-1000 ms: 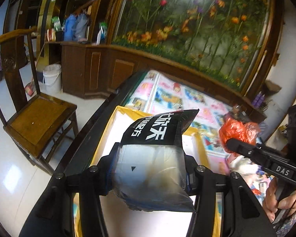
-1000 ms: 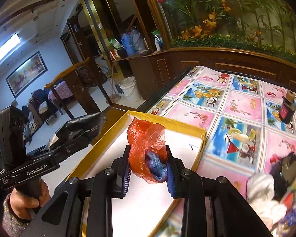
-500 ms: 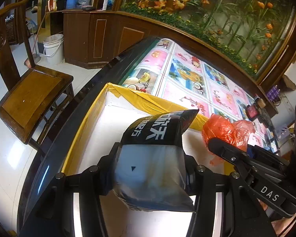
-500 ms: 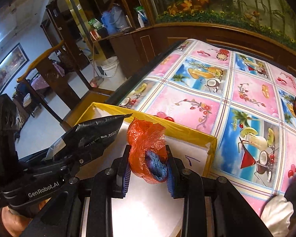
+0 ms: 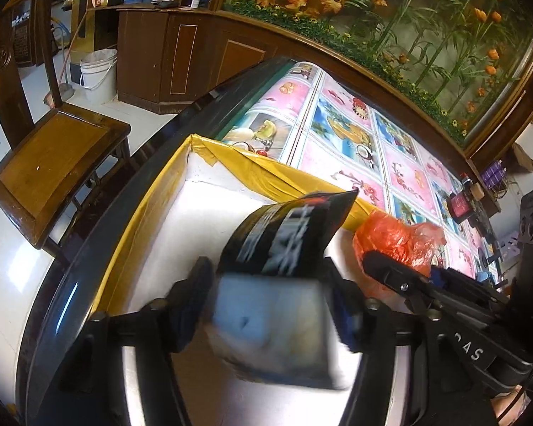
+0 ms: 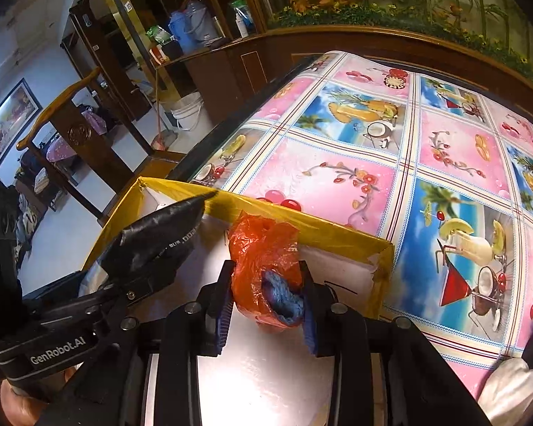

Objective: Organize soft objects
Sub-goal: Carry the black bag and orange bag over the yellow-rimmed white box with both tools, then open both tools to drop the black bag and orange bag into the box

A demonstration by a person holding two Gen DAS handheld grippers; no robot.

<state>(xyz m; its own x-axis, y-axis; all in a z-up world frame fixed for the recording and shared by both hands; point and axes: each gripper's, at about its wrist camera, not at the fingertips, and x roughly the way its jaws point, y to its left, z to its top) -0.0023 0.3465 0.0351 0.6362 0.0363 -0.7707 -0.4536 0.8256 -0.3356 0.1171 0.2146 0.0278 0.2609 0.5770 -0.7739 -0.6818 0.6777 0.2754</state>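
Hovering over the yellow-rimmed box [image 6: 303,220] with both loads, neither released yet: left gripper [image 5: 270,305] clamping a black-and-clear pouch [image 5: 287,248], right gripper [image 6: 266,305] pinching an orange bag [image 6: 263,252] around something blue. Leaving more soft things, cut off at the table's [image 6: 373,163] near edge, unsorted; box floor glaring white, contents unreadable

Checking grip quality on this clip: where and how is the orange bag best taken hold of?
As the right gripper has it: across the bunched lower part of the orange bag, one finger on each flank, coming from the near side over the box. That part is bulked by the blue cloth inside, so the pads meet something firm; the loose top would likely slip or tear.
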